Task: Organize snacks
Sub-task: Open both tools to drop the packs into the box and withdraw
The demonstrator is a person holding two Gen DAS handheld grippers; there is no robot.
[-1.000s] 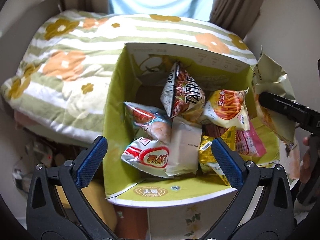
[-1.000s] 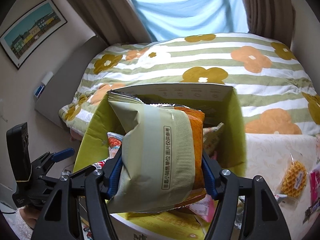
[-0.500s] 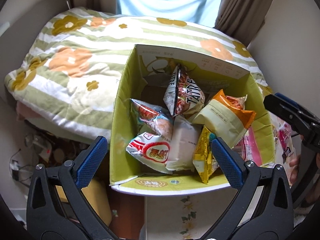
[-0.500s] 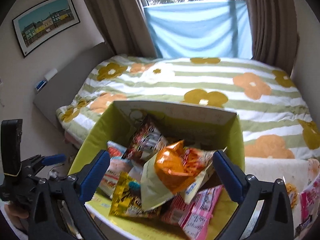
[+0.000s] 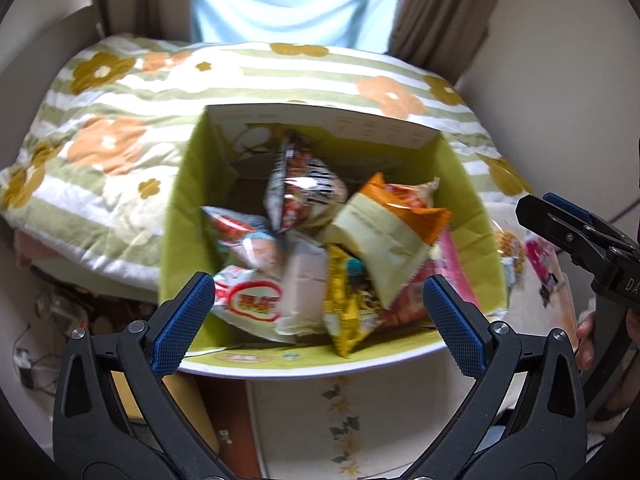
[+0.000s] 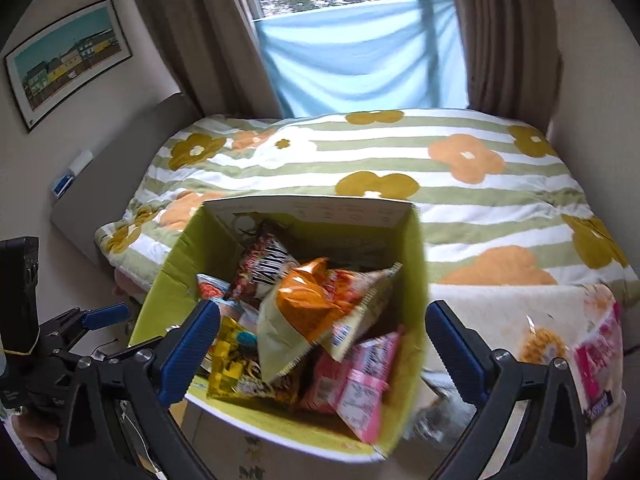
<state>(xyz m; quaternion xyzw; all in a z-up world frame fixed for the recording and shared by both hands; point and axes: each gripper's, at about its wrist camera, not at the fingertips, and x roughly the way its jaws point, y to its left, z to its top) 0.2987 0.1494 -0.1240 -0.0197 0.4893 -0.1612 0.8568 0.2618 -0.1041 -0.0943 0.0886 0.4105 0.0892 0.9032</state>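
green box [image 6: 168,280] stands before the flowered bed [image 6: 460,184], full of snack packets | orange-and-cream bag [image 6: 316,312] lies on top, toward 2 o'clock inside | right gripper [image 6: 322,344] jaws wide, just opened, nothing between | left gripper [image 5: 318,312] jaws wide, empty

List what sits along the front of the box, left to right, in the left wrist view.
White bag with the red oval label → plain white packet → yellow packet → pink packet against the right wall of the green box.
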